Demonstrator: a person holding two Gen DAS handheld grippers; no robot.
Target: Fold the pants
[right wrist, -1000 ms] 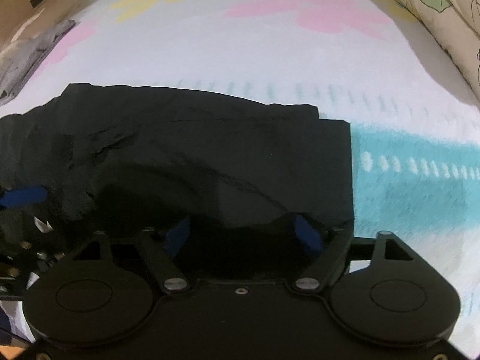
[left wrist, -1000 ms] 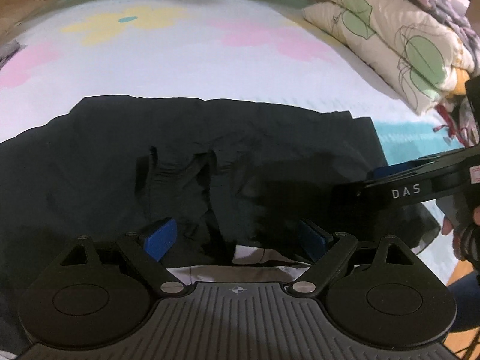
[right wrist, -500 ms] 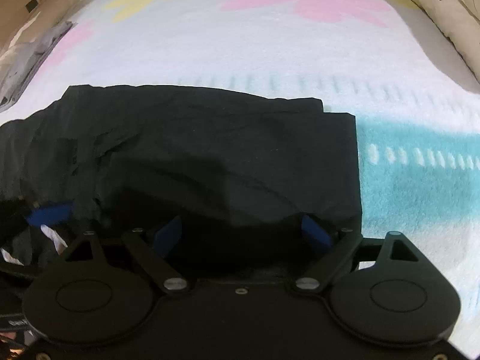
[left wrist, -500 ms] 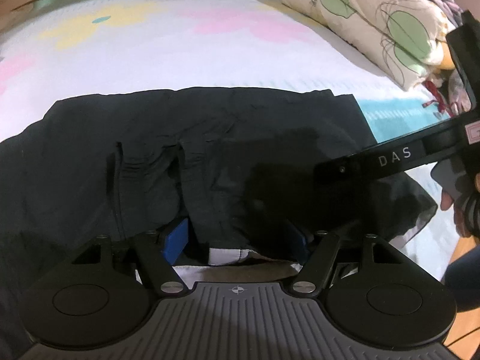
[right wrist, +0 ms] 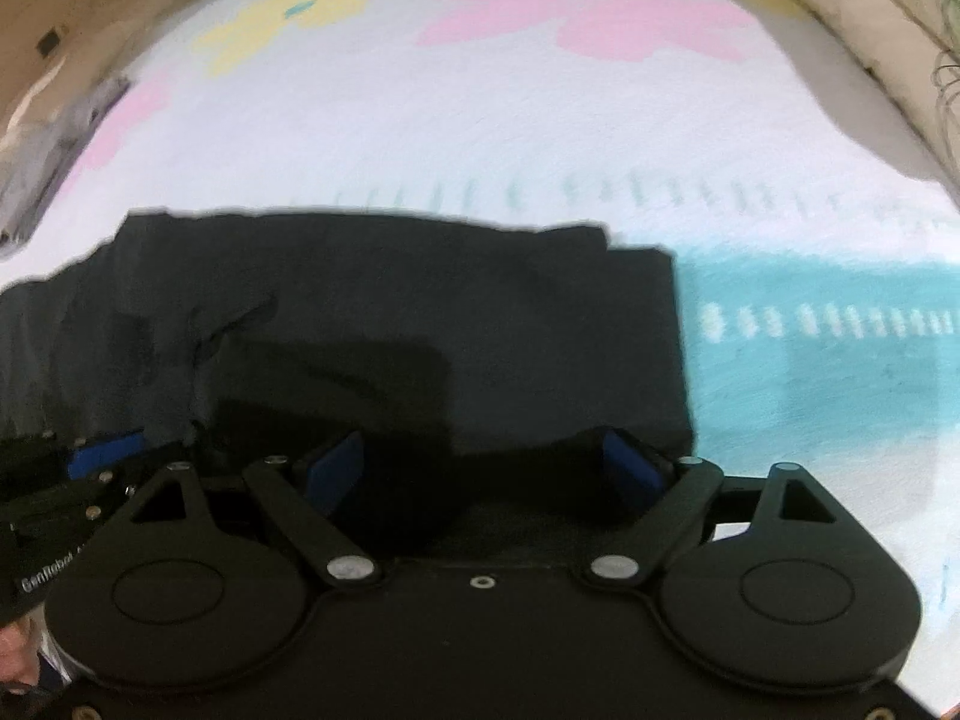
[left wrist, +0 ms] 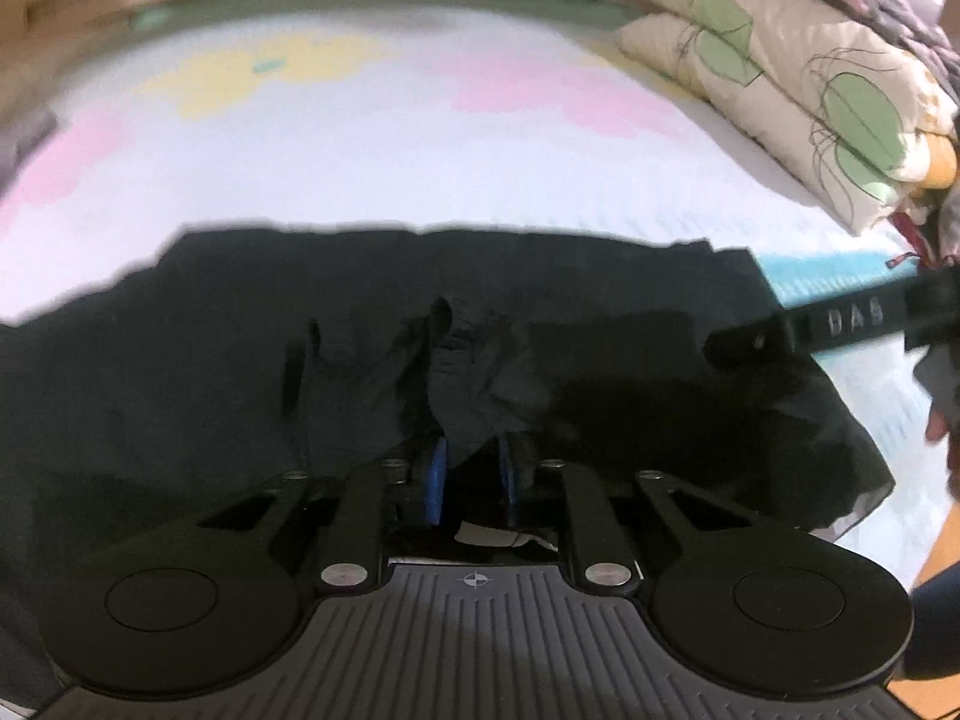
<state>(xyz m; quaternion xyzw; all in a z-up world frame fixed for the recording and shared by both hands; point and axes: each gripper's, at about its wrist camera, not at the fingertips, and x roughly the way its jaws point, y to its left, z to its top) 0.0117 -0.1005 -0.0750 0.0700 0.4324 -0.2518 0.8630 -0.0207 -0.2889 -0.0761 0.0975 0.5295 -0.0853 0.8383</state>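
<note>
Black thin-fabric pants [left wrist: 600, 312] spread flat on white flower-print bed sheet [left wrist: 420, 150], no fold visible. Left claw [left wrist: 471, 468] just closed, pinching near-edge fabric. Right claw [right wrist: 483, 462] wide over near edge, gripping nothing. Folding all left.

Black pants [left wrist: 600, 300] lie before me on a white bedspread [left wrist: 384, 174] printed with pink and yellow blotches and a turquoise band dotted with white dashes. My left gripper [left wrist: 471, 474] and right gripper [right wrist: 483, 468] are black with blue pads [right wrist: 336, 468]. The pillows [left wrist: 798, 78] I see are cream, patterned with green leaves and thin dark line-work.
</note>
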